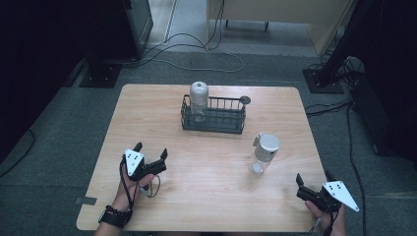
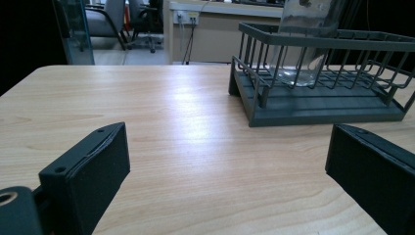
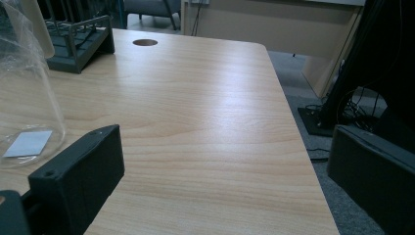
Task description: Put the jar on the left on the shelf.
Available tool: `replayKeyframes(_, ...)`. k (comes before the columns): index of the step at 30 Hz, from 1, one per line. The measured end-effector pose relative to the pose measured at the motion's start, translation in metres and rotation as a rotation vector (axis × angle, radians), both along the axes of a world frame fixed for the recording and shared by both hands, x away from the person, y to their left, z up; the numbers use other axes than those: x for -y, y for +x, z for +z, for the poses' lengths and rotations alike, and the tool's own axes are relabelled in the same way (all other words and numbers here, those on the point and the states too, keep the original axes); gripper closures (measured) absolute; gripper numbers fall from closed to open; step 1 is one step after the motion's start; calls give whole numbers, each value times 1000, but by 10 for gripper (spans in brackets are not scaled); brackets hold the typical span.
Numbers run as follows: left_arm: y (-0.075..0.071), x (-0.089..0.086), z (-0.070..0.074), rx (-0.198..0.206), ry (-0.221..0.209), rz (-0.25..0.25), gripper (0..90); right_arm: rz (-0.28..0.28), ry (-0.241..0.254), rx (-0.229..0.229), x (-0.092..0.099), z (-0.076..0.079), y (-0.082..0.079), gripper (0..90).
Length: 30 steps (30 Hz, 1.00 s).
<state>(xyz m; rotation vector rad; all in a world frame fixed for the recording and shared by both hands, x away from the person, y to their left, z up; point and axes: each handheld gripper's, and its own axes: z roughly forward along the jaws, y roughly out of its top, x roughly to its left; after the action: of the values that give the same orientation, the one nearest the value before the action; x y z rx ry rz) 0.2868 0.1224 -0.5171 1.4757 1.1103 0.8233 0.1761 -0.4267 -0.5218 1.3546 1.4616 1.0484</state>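
Note:
A dark wire basket [image 1: 213, 119] stands at the back middle of the wooden table [image 1: 206, 196]. A clear bottle with a silver cap [image 1: 198, 101] stands upright in the basket's left end. A second clear bottle with a silver cap [image 1: 264, 153] stands on the table right of centre. My left gripper [image 1: 150, 150] is open at the front left, with nothing between its jaws. My right gripper [image 1: 313, 176] is open at the front right corner. In the left gripper view the basket [image 2: 318, 105] lies ahead to the right. The right gripper view has the free bottle [image 3: 27, 107] at its left edge.
A round cable hole [image 1: 244, 100] sits behind the basket's right end. Cables [image 1: 196, 54] trail across the grey floor beyond the table. Black stand bases [image 1: 101, 73] rest on the floor at the back left and back right.

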Motion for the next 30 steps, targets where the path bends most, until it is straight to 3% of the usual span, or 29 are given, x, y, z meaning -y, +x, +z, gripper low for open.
replayKeyframes(30, -34, -41, 0, 7, -14, 60, 28, -8, -9, 7, -1, 0, -1, 4)
